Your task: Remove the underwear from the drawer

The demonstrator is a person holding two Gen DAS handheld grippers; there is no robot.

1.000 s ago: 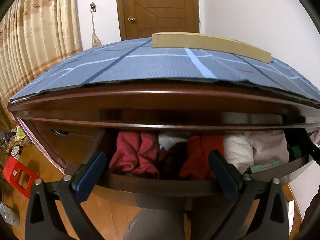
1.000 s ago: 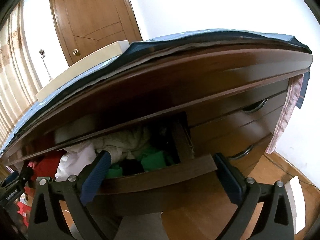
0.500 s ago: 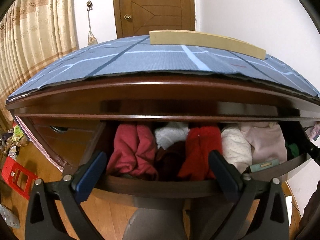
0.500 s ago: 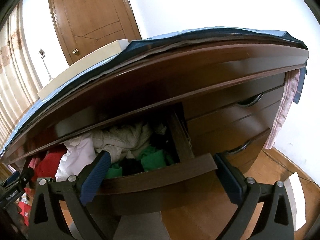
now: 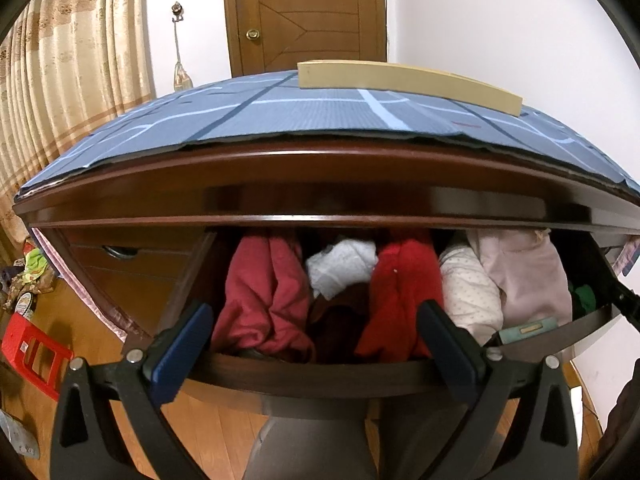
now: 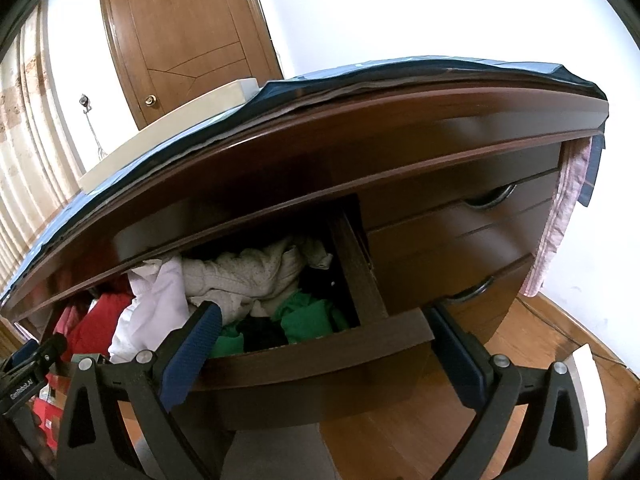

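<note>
Straight ahead of the left gripper (image 5: 312, 340), jaws spread and empty, folded underwear (image 5: 264, 292) lies in the open drawer (image 5: 320, 372); right gripper (image 6: 320, 344) likewise released

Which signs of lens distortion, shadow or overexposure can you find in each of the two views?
Left wrist view: fisheye bends the dresser top into an arch, black vignette at the corners, and the drawer interior is shadowed behind the clothes. Right wrist view: the white wall is blown out, the dresser's dark underside loses detail, and its edge curves strongly.
</note>
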